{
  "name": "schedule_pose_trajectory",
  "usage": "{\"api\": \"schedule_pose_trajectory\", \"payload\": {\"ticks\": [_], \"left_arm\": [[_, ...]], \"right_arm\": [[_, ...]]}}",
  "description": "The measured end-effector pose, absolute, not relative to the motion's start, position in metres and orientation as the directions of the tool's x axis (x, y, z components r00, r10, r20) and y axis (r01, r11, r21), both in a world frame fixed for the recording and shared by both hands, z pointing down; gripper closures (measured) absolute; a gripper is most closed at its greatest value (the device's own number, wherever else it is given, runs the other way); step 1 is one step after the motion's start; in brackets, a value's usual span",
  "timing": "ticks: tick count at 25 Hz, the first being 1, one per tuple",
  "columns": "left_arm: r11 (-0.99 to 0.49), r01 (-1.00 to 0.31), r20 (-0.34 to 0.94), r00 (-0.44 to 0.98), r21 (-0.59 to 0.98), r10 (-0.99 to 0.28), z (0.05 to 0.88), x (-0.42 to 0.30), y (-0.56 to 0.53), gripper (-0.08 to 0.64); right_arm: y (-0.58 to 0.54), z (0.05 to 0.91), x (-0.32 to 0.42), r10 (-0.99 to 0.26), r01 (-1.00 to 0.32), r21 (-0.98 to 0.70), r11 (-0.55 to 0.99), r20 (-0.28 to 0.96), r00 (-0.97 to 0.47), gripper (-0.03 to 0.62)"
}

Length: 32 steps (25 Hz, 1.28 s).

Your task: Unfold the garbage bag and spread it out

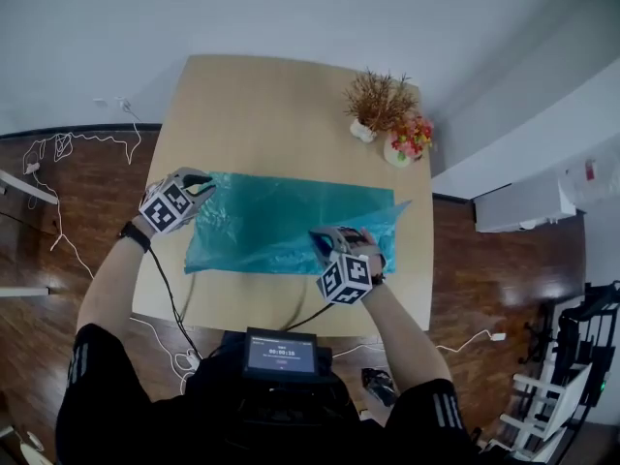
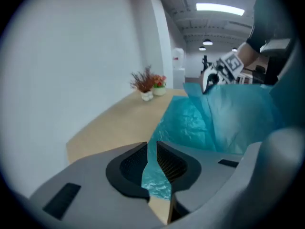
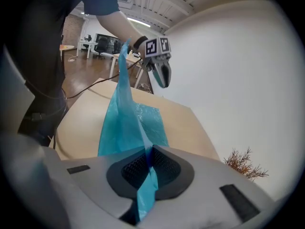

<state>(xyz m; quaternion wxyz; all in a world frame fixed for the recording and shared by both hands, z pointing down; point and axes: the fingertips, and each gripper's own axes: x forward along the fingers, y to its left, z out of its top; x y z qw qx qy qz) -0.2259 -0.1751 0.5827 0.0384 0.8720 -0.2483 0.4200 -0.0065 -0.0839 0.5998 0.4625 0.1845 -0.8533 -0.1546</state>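
Observation:
A teal garbage bag [image 1: 281, 221] lies spread across the near half of the wooden table [image 1: 252, 114]. My right gripper [image 1: 327, 242] is at the bag's near right part, shut on a fold of the film [image 3: 126, 123]. That fold is lifted off the table and a tail of it hangs below the pads [image 3: 164, 166]. My left gripper [image 1: 201, 186] is at the bag's left edge. In the left gripper view its jaws stand a little apart with the bag's edge [image 2: 155, 180] in the gap, not pinched. The right gripper [image 2: 208, 82] shows beyond the raised film.
A dried plant in a white vase [image 1: 378, 100] and a pot of flowers [image 1: 409, 139] stand at the table's far right corner. Cables [image 1: 58, 148] lie on the wooden floor at the left. A small screen [image 1: 281, 354] hangs at the person's chest.

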Motion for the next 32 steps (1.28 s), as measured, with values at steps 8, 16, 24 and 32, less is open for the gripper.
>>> {"api": "schedule_pose_trajectory", "payload": {"ticks": [8, 16, 24, 32], "left_arm": [[-0.947, -0.300, 0.948, 0.253, -0.111, -0.191, 0.750, -0.199, -0.168, 0.399], [-0.947, -0.304, 0.974, 0.163, -0.102, -0.157, 0.799, -0.208, -0.165, 0.531], [-0.934, -0.324, 0.963, 0.162, -0.153, -0.214, 0.803, -0.211, -0.181, 0.546], [-0.880, -0.437, 0.951, 0.147, -0.185, -0.273, 0.802, -0.216, -0.244, 0.549]], "right_arm": [[-0.063, 0.599, -0.003, -0.460, -0.221, 0.406, 0.887, 0.738, -0.493, 0.577], [-0.055, 0.608, 0.007, -0.469, -0.295, 0.367, 0.882, 0.741, -0.481, 0.577], [-0.056, 0.599, 0.013, -0.510, -0.371, 0.362, 0.855, 0.716, -0.477, 0.577], [-0.057, 0.574, 0.010, -0.548, -0.406, 0.381, 0.831, 0.688, -0.476, 0.577]]}}
